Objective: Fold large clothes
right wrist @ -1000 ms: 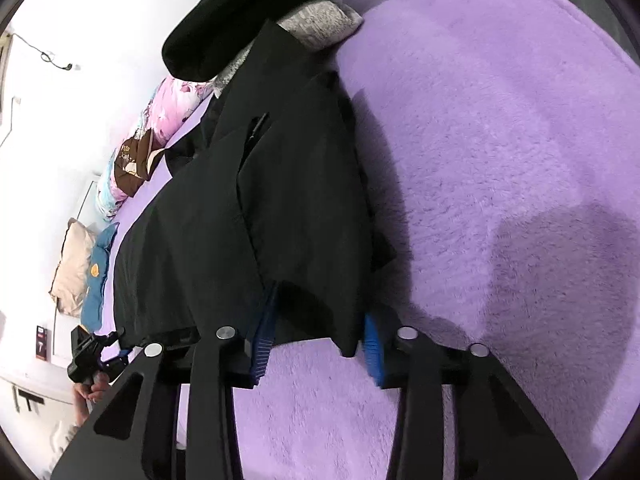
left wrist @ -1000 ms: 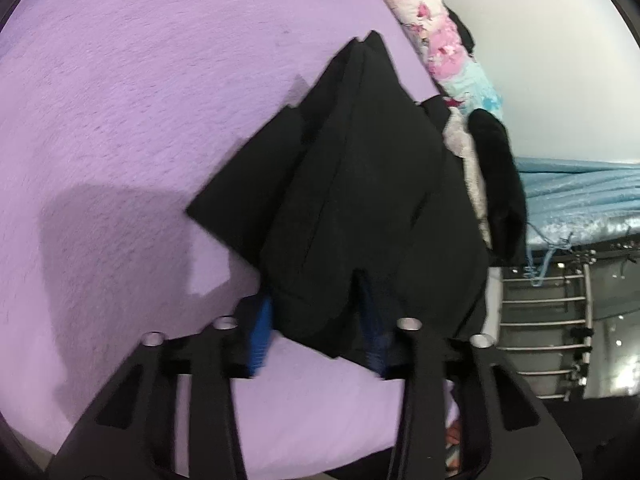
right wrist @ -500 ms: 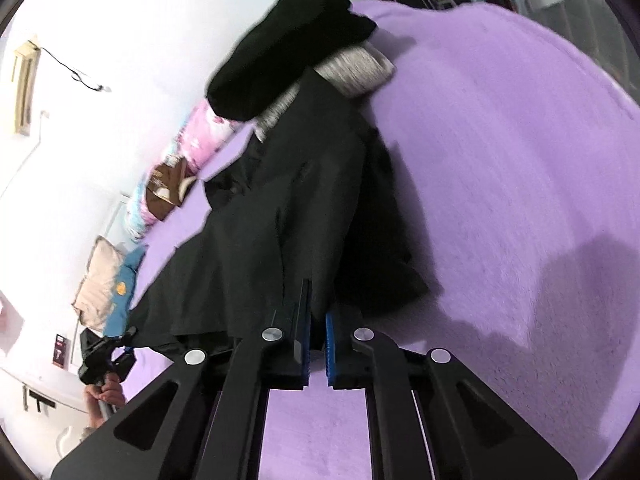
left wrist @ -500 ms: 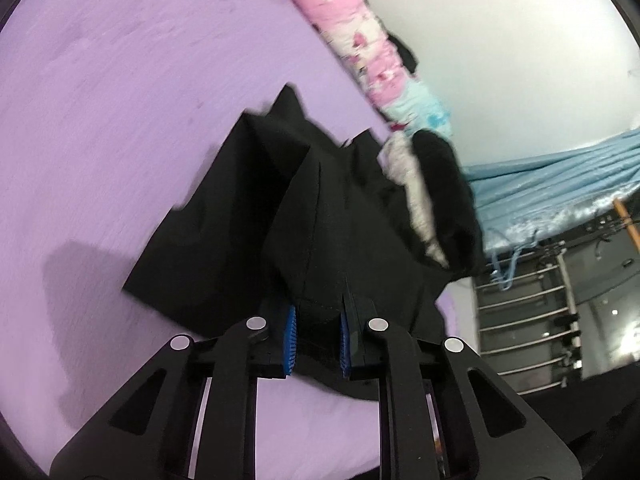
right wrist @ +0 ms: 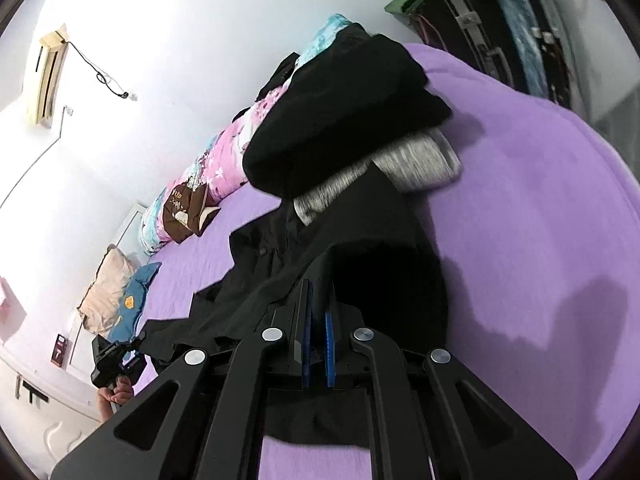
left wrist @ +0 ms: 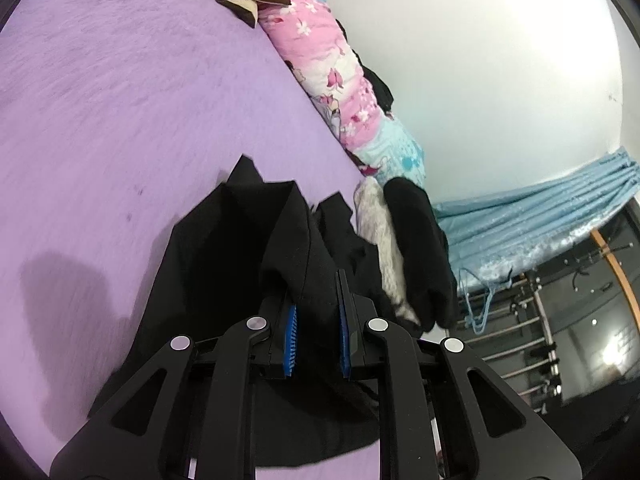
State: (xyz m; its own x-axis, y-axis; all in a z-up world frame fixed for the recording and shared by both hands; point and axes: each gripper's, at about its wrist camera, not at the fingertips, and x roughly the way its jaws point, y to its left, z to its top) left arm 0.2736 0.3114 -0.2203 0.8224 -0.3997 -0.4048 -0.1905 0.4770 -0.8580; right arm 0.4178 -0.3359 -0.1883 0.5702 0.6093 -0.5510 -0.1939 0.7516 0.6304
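Now two hand-held grippers, left hand-held gripper (left wrist: pixel 316 312) and right hand-held gripper (right wrist: pixel 318 304), each clamp one black garment (left wrist: pixel 224 264) (lifted edge)

Right claw (right wrist: pixel 318 300) pinching black garment (right wrist: pixel 360 240), purple blanket (right wrist: pixel 540 200)

Left view: sits right behind the left hand-held gripper (left wrist: pixel 316 312), very close, and looks down at a slant across the purple bed (left wrist: pixel 120 100) to the white wall (left wrist: pixel 480 60) and the blue curtain (left wrist: pixel 540 216).
Right view: sits right behind the right hand-held gripper (right wrist: pixel 318 316), just as close, and looks down at a slant over the bed (right wrist: pixel 540 200) to the far wall (right wrist: pixel 160 40).
Both see: the black garment (left wrist: pixel 240 248) (right wrist: pixel 380 248), the folded clothes pile (left wrist: pixel 416 248) (right wrist: pixel 348 120) and the pink flowered quilt (left wrist: pixel 320 60) (right wrist: pixel 232 148).
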